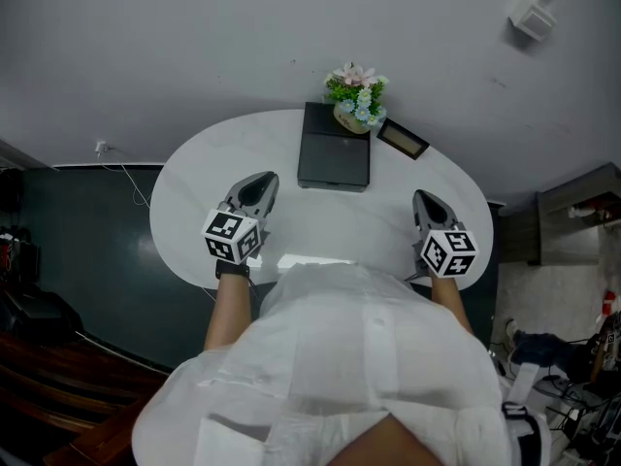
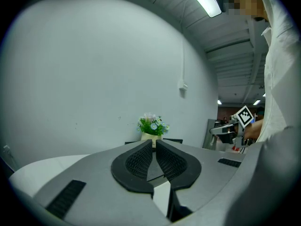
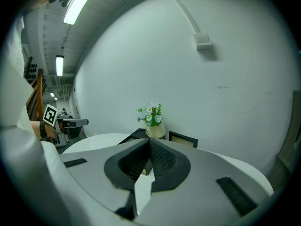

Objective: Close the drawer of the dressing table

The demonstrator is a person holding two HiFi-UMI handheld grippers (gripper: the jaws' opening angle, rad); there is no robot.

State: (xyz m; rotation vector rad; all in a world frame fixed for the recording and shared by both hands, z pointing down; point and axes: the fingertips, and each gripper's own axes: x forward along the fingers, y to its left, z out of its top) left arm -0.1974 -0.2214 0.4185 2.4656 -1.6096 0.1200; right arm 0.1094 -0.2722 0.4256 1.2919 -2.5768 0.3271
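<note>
The dressing table (image 1: 194, 192) is a white oval top against the wall. Its drawer is not in sight; my white garment (image 1: 340, 357) covers the table's near edge. My left gripper (image 1: 260, 184) hovers over the left half of the top, jaws shut with nothing between them. My right gripper (image 1: 425, 202) hovers over the right half, also shut and empty. In the left gripper view the shut left gripper (image 2: 154, 143) points level at the flowers (image 2: 151, 126). In the right gripper view the shut right gripper (image 3: 148, 141) aims at the flower pot (image 3: 153, 122).
A flat black box (image 1: 335, 149) lies at the table's back centre, with a small flower pot (image 1: 356, 95) on its far corner. A dark picture frame (image 1: 403, 139) stands to its right. A white junction box (image 1: 532, 16) sits on the wall. Dark floor lies left.
</note>
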